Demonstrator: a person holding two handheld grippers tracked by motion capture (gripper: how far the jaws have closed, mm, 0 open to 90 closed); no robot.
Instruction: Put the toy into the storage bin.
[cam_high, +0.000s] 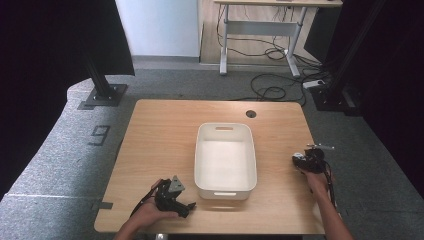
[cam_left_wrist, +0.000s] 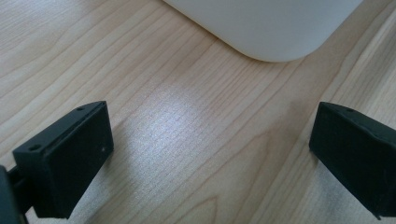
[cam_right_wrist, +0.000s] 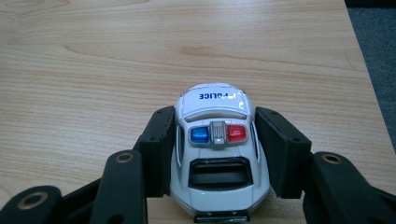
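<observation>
- The high view looks down on a light wooden table (cam_high: 165, 125) with a white rectangular plastic tub (cam_high: 225, 160) at its centre, open side up.
- The left gripper (cam_high: 189, 206), held in a hand at the near left of the table, rests just beside the tub's near left corner, pointing towards it.
- The left gripper view adds what the high view cannot: its two black jaws stand wide apart with bare wood between them, holding nothing, and a rounded corner of the tub (cam_left_wrist: 275, 32) sits just ahead.
- The right gripper (cam_high: 299, 159) sits near the table's right edge, well apart from the tub, where the high view leaves its load too small to make out.
- The right gripper view gives the detail: a small white toy police car (cam_right_wrist: 216, 154) with a blue and red light bar and the word POLICE on it sits on the wood, and the right gripper (cam_right_wrist: 216, 149) has its black jaws pressed against both of the car's sides.
</observation>
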